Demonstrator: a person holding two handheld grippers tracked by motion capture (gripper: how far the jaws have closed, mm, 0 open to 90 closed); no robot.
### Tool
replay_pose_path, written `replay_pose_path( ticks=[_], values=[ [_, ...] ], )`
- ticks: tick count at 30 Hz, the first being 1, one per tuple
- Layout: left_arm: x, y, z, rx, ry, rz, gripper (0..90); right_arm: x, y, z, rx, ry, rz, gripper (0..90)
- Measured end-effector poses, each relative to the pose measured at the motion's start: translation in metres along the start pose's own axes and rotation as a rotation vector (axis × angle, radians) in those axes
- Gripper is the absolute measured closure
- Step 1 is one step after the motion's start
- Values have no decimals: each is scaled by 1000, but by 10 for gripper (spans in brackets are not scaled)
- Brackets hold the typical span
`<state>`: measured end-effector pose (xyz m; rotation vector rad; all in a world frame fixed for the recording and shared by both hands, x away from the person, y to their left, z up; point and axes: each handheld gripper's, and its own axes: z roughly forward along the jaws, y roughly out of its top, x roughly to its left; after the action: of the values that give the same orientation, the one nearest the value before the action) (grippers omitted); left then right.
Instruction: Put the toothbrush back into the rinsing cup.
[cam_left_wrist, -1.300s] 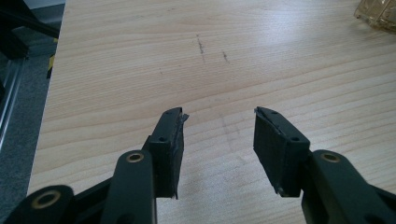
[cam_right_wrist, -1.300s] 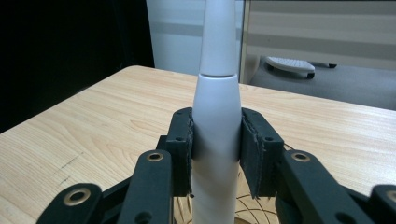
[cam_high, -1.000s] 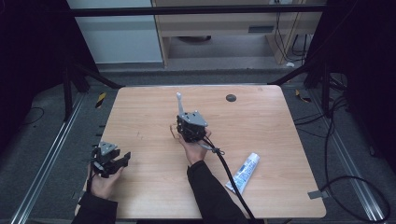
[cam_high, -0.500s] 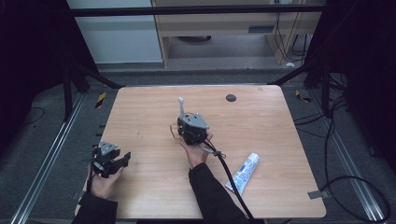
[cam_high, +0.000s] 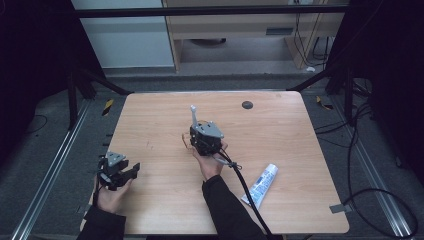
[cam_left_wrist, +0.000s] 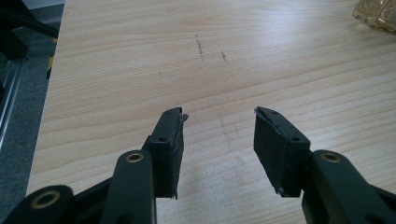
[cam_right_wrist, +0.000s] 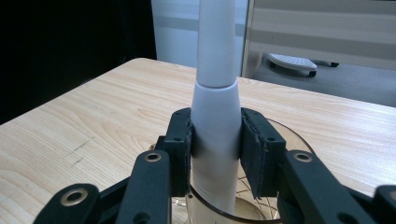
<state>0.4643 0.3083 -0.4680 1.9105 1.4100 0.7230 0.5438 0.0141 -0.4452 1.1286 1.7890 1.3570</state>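
A white toothbrush-like handle (cam_right_wrist: 215, 65) stands upright in a clear amber glass cup (cam_right_wrist: 294, 140) near the middle of the wooden table (cam_high: 280, 135). My right gripper (cam_right_wrist: 215, 126) is shut on the handle's thicker lower part, one pad on each side, just above the cup's rim. In the high view the handle's thin top (cam_high: 194, 116) sticks up beyond the right gripper (cam_high: 205, 136). My left gripper (cam_high: 132, 171) hovers over the table's front left edge, held in a hand. Its jaws (cam_left_wrist: 218, 116) stand open over bare wood with nothing between them.
A white and blue tube (cam_high: 261, 183) lies on the table to the front right of my right hand. A small dark round spot (cam_high: 247, 104) sits near the far edge. The cup's corner (cam_left_wrist: 376, 14) appears far off in the left gripper view.
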Motion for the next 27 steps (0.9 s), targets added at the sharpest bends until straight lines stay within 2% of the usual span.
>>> replay_pose_path(
  ticks=[11,15,17,21,27],
  values=[
    [0,0,0,-1,0,0,518,0,1,-1,-2,9,0,548],
    [0,0,0,-2,1,-1,517,0,1,-1,5,9,-6,460],
    [0,0,-1,-2,0,-2,517,0,1,-1,12,16,-3,408],
    [1,0,-1,-4,0,-2,516,0,1,-4,34,32,-26,318],
    [1,0,-1,-4,2,-3,512,0,5,-19,61,74,-29,255]
  ],
)
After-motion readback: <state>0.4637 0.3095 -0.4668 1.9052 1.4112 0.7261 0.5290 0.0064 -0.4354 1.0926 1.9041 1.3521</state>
